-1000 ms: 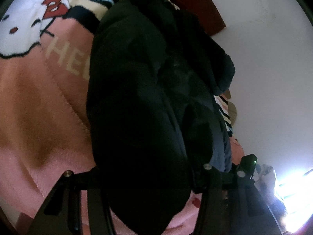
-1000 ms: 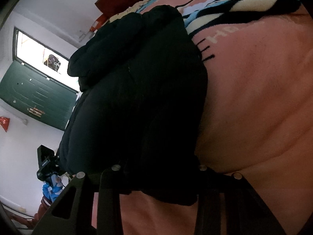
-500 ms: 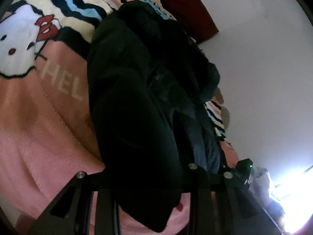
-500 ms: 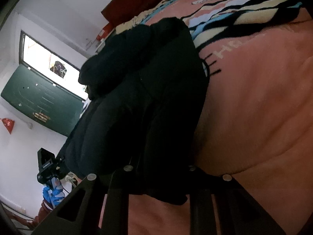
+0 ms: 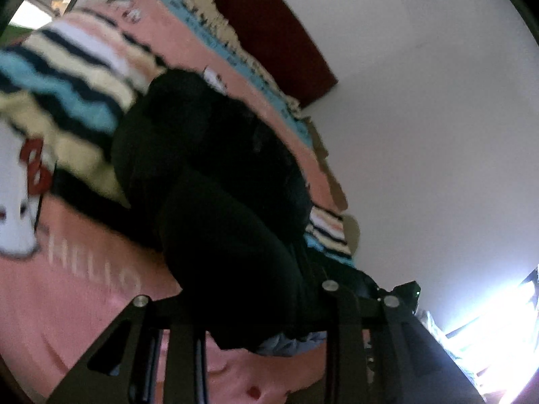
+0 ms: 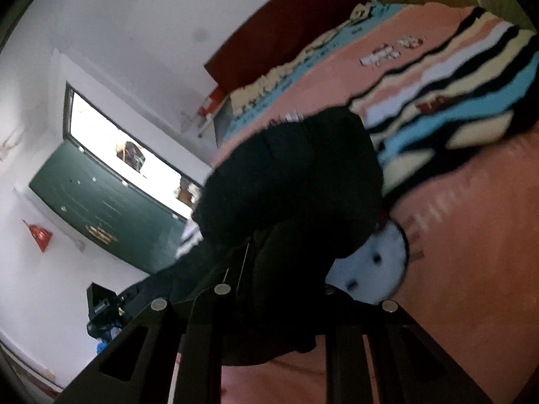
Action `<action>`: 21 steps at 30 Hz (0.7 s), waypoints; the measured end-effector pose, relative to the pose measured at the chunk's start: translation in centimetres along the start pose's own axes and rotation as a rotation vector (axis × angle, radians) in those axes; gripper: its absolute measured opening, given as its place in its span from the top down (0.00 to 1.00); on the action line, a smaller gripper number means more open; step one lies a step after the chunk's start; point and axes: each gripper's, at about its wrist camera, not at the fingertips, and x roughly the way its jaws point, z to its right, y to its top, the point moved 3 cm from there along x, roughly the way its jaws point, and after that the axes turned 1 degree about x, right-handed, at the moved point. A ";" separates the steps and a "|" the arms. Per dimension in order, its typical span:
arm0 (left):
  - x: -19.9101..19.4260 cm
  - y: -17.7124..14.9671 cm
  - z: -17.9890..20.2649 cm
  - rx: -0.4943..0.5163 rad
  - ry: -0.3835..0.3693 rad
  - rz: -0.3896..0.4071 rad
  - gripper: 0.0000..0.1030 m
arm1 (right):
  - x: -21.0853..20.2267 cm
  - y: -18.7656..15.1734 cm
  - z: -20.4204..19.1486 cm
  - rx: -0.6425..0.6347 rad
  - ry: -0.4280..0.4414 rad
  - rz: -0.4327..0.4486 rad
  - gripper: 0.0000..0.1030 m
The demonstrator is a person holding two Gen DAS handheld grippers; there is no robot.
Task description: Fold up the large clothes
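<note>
A large black garment (image 5: 219,202) lies bunched on a pink cartoon blanket (image 5: 67,303). Its near edge is lifted off the bed. My left gripper (image 5: 259,306) is shut on that edge; black cloth fills the gap between its fingers and a blue-grey lining (image 5: 289,343) hangs below. In the right wrist view the same black garment (image 6: 303,175) rises from the blanket (image 6: 471,269) into my right gripper (image 6: 273,296), which is shut on a thick fold of it. The pads of both grippers are hidden by the cloth.
A dark red headboard (image 5: 276,33) stands at the far end of the bed against a white wall (image 5: 421,134). Beside the bed there is a green door (image 6: 101,202) under a bright opening (image 6: 111,134). Striped blanket bands (image 6: 454,94) lie beyond the garment.
Both grippers have closed on the garment's near edge and risen with it. The cloth now hangs from them, and more of the blanket and room shows around it.
</note>
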 end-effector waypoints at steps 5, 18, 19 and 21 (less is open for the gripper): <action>0.6 4.5 2.3 -0.006 -0.082 0.037 0.75 | 0.5 4.1 -0.8 0.046 0.084 0.045 0.83; 7.2 16.1 4.4 -0.044 0.004 0.096 0.74 | 6.3 13.5 0.4 0.179 0.086 0.103 0.82; 8.0 17.0 4.3 -0.036 0.024 0.093 0.74 | 6.8 14.1 0.5 0.180 0.075 0.106 0.82; 9.6 18.8 4.2 -0.011 0.073 0.089 0.74 | 8.3 15.5 0.5 0.189 0.050 0.110 0.82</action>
